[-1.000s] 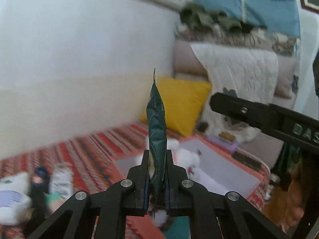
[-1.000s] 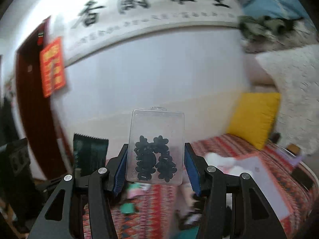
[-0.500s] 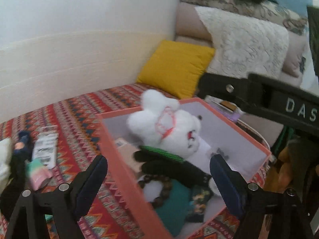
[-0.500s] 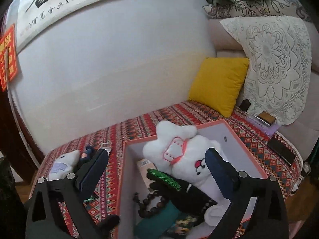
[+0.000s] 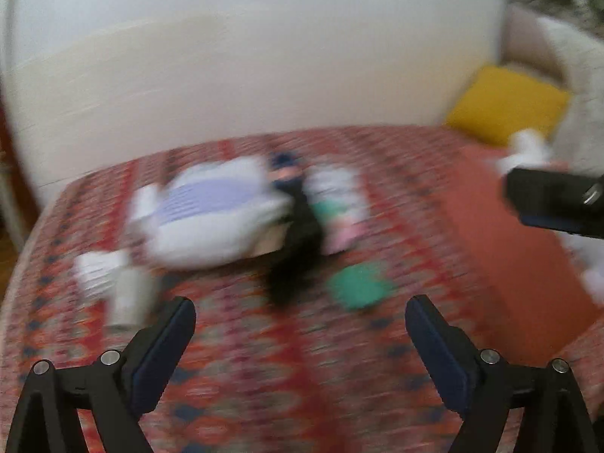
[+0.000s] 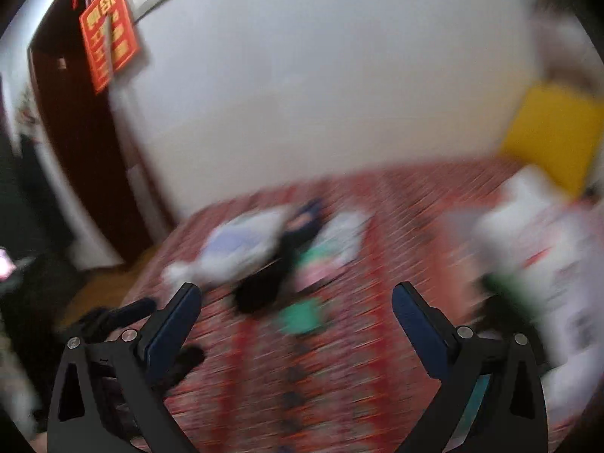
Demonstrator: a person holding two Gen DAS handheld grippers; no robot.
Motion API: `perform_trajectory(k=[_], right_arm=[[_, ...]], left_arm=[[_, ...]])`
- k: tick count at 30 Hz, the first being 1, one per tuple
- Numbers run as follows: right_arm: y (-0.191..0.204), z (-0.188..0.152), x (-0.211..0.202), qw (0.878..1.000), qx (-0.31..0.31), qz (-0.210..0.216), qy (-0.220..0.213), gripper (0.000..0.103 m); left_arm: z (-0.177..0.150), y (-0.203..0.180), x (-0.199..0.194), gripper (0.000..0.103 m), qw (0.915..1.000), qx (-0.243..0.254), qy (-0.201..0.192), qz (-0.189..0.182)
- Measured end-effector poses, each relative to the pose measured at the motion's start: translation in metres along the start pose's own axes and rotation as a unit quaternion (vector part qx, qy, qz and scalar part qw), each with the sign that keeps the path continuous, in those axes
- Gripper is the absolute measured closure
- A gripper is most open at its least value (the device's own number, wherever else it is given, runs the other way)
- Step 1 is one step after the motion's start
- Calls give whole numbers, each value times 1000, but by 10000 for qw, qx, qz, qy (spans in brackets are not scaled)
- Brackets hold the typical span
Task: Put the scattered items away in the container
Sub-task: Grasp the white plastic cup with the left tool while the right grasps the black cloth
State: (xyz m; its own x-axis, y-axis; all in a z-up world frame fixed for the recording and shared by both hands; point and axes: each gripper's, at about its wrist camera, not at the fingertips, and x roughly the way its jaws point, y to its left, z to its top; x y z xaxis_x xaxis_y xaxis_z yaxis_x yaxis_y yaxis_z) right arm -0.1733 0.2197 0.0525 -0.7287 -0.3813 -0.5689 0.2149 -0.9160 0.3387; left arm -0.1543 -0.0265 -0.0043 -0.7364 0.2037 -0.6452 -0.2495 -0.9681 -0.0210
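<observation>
A red patterned cloth (image 5: 264,358) covers the surface under a pale wall, and both views are smeared by motion blur. In the left wrist view, going left to right, a small white item (image 5: 99,272) lies beside a pale cylinder (image 5: 130,298), then a large white and lilac soft thing (image 5: 211,215), a black item (image 5: 298,260) touching it, a white and pink packet (image 5: 339,204) and a green piece (image 5: 356,287) just in front. The orange container (image 5: 528,249) stands at the right edge, with a yellow cushion (image 5: 506,107) behind it. The left gripper (image 5: 300,324) has its jaws spread wide with nothing between them. In the right wrist view a red poster (image 6: 109,32) hangs by a dark door (image 6: 71,151); the right gripper (image 6: 296,309) is likewise spread wide and empty, above the same scattered heap, with a white plush (image 6: 536,234) blurred at the right
</observation>
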Motion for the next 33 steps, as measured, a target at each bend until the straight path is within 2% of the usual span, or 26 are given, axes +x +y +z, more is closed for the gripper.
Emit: perform_trajectory(k=[1, 4, 7, 10, 14, 16, 17, 19, 20, 21, 25, 27, 33], right_arm=[[5, -2, 27, 9980, 307, 396, 379, 1], [10, -1, 82, 9871, 907, 859, 998, 1], [3, -2, 133, 9779, 1439, 768, 1311, 1], [-4, -3, 178, 9672, 1906, 509, 1602, 1], [-5, -9, 223, 9547, 2200, 646, 1897, 1], [-3, -14, 243, 9487, 2307, 795, 2009, 6], [-4, -17, 248, 9472, 2364, 788, 2020, 14], [-6, -23, 258, 9447, 2414, 808, 2066, 48], [-8, -28, 265, 9438, 2359, 872, 2145, 86], [-8, -30, 269, 9439, 2319, 869, 2182, 95], [-12, -34, 264, 9506, 2199, 827, 2028, 97], [-7, -27, 253, 9583, 2026, 817, 1845, 98], [27, -7, 201, 9792, 1285, 857, 1316, 98]], left_arm=[[-4, 16, 9, 9, 9998, 8, 83, 182], [-10, 54, 35, 9, 9987, -109, 291, 395], [-13, 87, 66, 9, 9968, -380, 542, 444], [-12, 99, 91, 9, 9951, -458, 735, 479], [-4, 111, 121, 9, 9943, -459, 794, 544], [-2, 117, 136, 9, 9934, -499, 850, 591], [-2, 119, 143, 9, 9930, -505, 876, 609], [-4, 124, 151, 14, 9923, -509, 925, 651], [-5, 125, 154, 33, 9922, -499, 945, 649], [-6, 127, 156, 43, 9918, -503, 993, 632], [-7, 131, 144, 43, 9932, -553, 895, 507], [-4, 127, 134, 44, 9941, -540, 814, 480], [8, 106, 74, 44, 9962, -723, 398, 264]])
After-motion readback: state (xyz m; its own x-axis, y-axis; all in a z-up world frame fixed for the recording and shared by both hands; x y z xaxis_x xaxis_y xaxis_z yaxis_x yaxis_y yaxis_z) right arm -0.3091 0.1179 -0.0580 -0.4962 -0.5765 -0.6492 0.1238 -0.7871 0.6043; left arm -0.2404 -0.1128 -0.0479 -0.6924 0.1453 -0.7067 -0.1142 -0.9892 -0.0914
